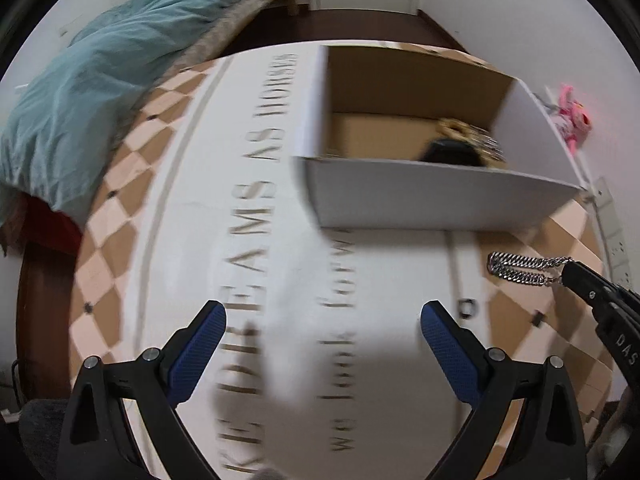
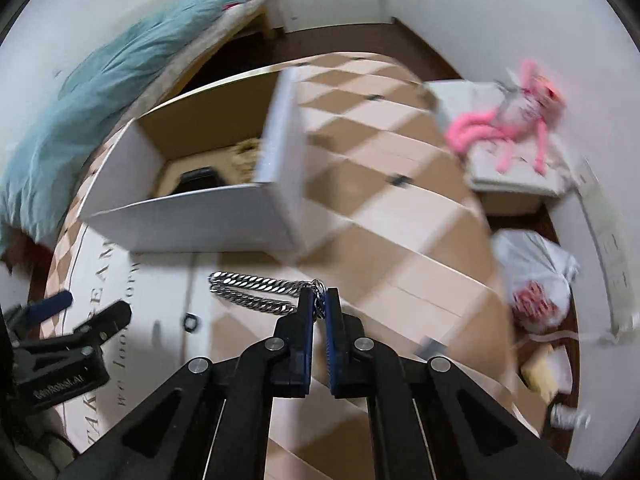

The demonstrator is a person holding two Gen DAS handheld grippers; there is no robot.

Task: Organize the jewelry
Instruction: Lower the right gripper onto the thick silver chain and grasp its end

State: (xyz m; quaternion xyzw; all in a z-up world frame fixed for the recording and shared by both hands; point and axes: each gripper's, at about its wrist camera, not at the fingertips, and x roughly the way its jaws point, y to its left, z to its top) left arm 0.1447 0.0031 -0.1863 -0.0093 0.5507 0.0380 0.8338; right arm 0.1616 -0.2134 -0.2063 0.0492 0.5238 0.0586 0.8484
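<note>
Checkered tablecloth (image 2: 400, 208), box (image 2: 200, 220) already holding some jewelry; my right gripper (image 2: 319, 300) pinches chain (image 2: 252, 292) in midair just short of it, left gripper (image 1: 320, 320) spread, empty; small ring (image 2: 191, 322) left on the cloth.

Left gripper (image 1: 322, 322): jaws spread wide, blue pads (image 1: 200, 354) facing each other, nothing between them. Right gripper (image 2: 319, 294): jaws nearly closed, tips pinching one end of a silver chain (image 2: 256, 292), chain hanging clear
</note>
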